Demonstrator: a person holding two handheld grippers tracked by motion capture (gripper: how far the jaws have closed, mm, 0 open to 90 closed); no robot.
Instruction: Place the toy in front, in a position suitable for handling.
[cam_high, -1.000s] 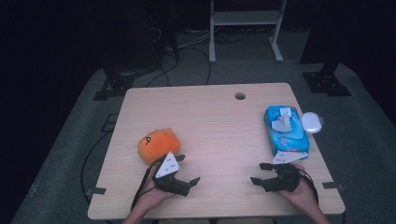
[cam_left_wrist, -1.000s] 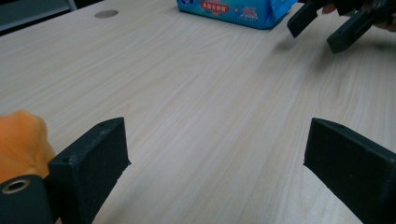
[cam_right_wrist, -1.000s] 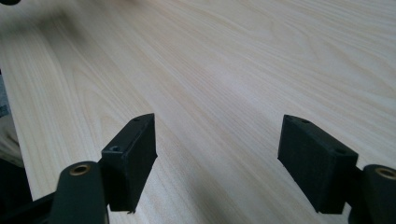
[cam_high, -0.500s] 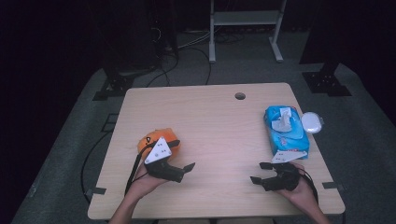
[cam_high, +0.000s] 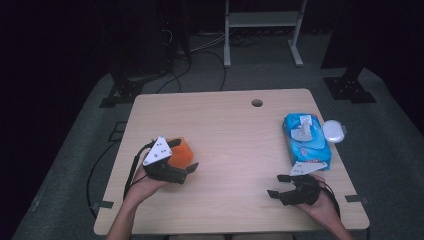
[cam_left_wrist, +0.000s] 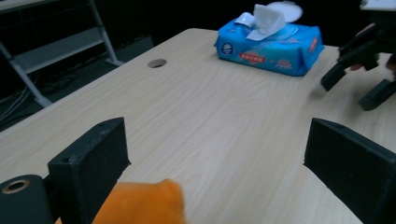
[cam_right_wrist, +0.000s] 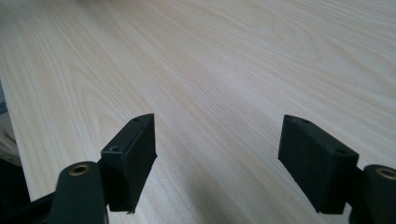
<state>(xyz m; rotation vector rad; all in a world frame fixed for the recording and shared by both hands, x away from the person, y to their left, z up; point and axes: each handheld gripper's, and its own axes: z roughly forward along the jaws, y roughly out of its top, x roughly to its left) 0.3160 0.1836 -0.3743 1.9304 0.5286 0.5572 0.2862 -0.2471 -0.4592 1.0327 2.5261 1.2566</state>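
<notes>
Orange plush toy (cam_high: 182, 153) sits left of centre in the high view, on the wooden table (cam_high: 235, 130), between the spread jaws of the left gripper (cam_high: 184, 156); contact cannot be told. Right gripper (cam_high: 280, 186), lower right of frame, rests with jaws released over bare wood. Blue wipes pack (cam_high: 306, 140) and white lid (cam_high: 334, 131) lie at the right edge.

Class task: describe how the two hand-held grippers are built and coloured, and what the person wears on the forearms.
Both the left gripper and right gripper are black, with two blocky rectangular jaws, a pale grey three-cornered plate on top and a trailing black cable. The forearms are bare, with no sleeves visible.
</notes>
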